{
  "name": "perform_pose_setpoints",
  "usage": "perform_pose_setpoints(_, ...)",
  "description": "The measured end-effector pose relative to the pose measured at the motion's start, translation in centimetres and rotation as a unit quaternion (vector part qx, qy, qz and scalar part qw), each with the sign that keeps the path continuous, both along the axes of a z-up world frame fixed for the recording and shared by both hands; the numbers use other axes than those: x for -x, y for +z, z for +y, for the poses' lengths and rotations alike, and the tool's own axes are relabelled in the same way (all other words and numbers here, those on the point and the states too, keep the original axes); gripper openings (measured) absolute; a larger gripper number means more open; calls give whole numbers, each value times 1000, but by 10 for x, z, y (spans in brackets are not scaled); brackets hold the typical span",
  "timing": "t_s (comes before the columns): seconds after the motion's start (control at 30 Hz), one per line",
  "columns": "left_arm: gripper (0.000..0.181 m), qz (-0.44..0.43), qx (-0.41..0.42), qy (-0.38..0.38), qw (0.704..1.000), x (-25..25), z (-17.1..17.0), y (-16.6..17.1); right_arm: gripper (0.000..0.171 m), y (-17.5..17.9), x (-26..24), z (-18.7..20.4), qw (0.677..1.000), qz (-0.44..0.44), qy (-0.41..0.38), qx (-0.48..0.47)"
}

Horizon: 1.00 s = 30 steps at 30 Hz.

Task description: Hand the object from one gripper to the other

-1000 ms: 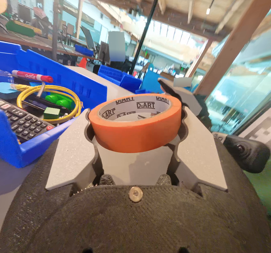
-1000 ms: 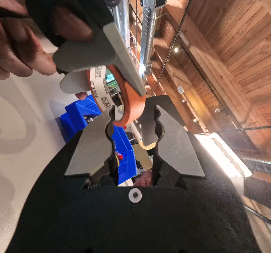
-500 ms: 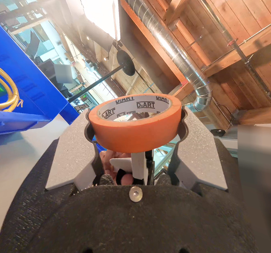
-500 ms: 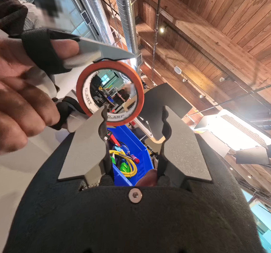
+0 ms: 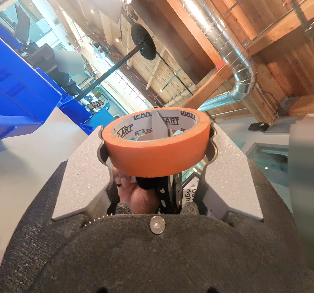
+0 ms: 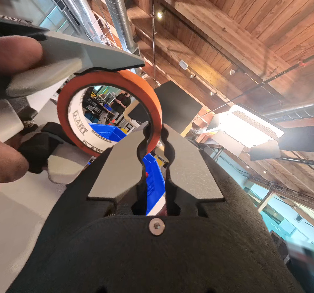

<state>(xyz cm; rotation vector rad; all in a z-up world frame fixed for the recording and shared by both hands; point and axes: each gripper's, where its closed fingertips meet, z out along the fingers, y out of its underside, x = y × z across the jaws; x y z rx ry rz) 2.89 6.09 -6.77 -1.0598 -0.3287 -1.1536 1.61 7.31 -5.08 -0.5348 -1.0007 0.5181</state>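
Observation:
An orange tape roll (image 5: 156, 155) with a white inner core is held up in the air. My left gripper (image 5: 157, 127) is shut on it, one finger on each side of its outer rim. In the right wrist view the roll (image 6: 136, 87) faces me edge-on, with the left gripper's fingers (image 6: 85, 59) above and below it. My right gripper (image 6: 153, 128) is shut on the roll's wall, one finger inside the hole and one outside. That inner finger (image 5: 158, 125) shows inside the roll in the left wrist view. A hand (image 5: 136, 198) shows below the roll.
Blue bins (image 5: 25, 98) stand on the grey table (image 5: 25, 166) to the left; one bin (image 6: 153, 174) shows behind my right fingers. A black pole with a round head (image 5: 142, 43) rises behind. A person (image 6: 122, 101) stands far off, seen through the roll. Less than 4 cm separates the two grippers' tips.
My right gripper has moved up to the roll and narrowed its fingers onto the roll's wall. The left gripper has kept its hold and tilted upward.

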Motion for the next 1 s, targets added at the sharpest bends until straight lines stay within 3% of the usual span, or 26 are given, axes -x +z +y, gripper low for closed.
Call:
perform_pose_setpoints(0.1,119,57,10,23,998,-6,1,-2,12,2,-4,1,999,6,19,27)
perform_pose_setpoints(0.27,114,186,-1,121,975,-6,-6,3,11,1,-6,24,979,-6,98,181)
perform_pose_setpoints(0.4,106,314,-36,184,931,-14,-19,10,10,-18,8,34,925,-70,185,325)
perform_pose_setpoints(0.5,98,346,-36,189,919,-15,-24,8,10,-34,17,27,877,-125,244,394)
perform_pose_setpoints(0.7,53,346,-48,92,932,-30,-40,0,10,-52,23,-1,789,-211,345,464)
perform_pose_setpoints(0.8,43,355,-32,32,934,-38,-44,-11,11,-58,24,-12,760,-244,372,474)
perform_pose_setpoints(0.9,41,362,-8,12,932,-40,-39,-17,11,-64,25,-11,761,-256,362,474)
perform_pose_setpoints(1.0,35,422,10,37,906,-42,-30,-25,11,-69,27,-8,770,-264,345,468)
